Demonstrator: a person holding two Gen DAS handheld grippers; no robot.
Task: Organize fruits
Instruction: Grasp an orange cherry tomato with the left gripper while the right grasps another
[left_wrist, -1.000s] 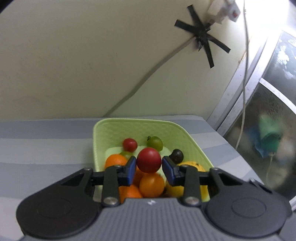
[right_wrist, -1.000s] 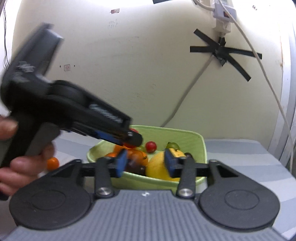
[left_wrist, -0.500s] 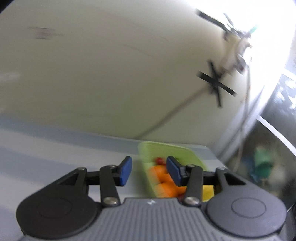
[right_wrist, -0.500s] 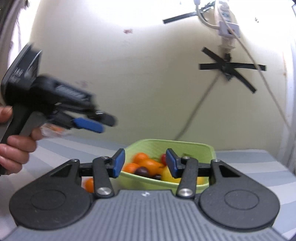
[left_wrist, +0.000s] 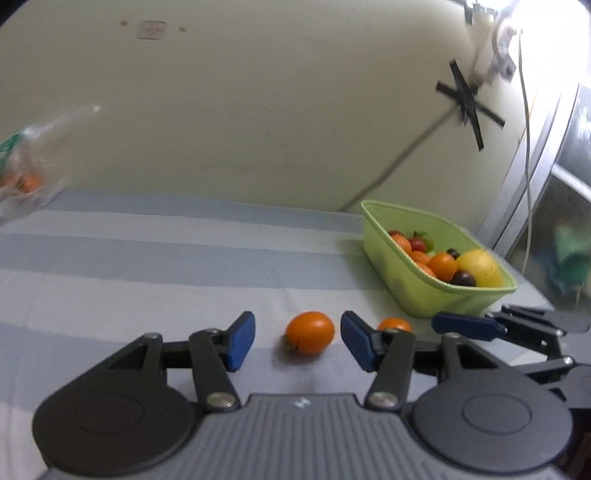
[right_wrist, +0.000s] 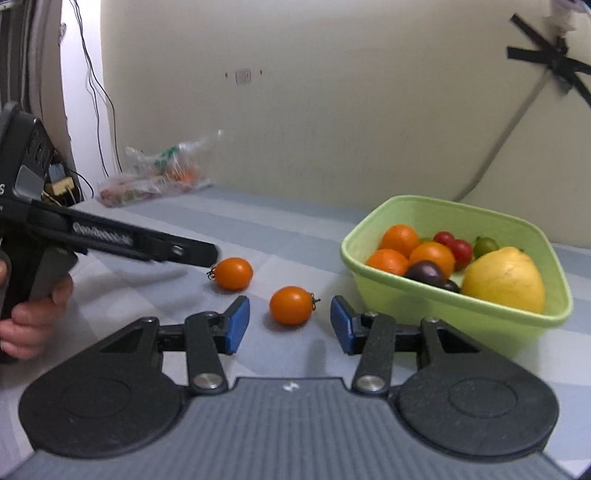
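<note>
Two orange tomatoes lie on the striped cloth left of a green basket (right_wrist: 447, 301). The basket holds oranges, red tomatoes, a dark fruit and a lemon (right_wrist: 504, 280). My left gripper (left_wrist: 297, 343) has its jaws opening, and one orange tomato (left_wrist: 310, 332) lies in the gap just past the pads, untouched. In the right wrist view that tomato (right_wrist: 233, 273) sits at the left gripper's tip (right_wrist: 205, 254). My right gripper (right_wrist: 290, 326) stands open around the other orange tomato (right_wrist: 291, 305), with its pads clear of it. That tomato (left_wrist: 393, 325) is half hidden in the left wrist view.
A clear plastic bag (right_wrist: 159, 173) with produce lies at the back left by the wall. A hand (right_wrist: 33, 314) holds the left gripper. A cable taped to the wall (right_wrist: 546, 62) runs down behind the basket. A window frame (left_wrist: 535, 166) borders the table's right side.
The left gripper had a red tomato between its jaws over the basket; it has swung left, empty and wider, down to a tomato on the cloth. The right gripper turned from the basket toward the other tomato.
</note>
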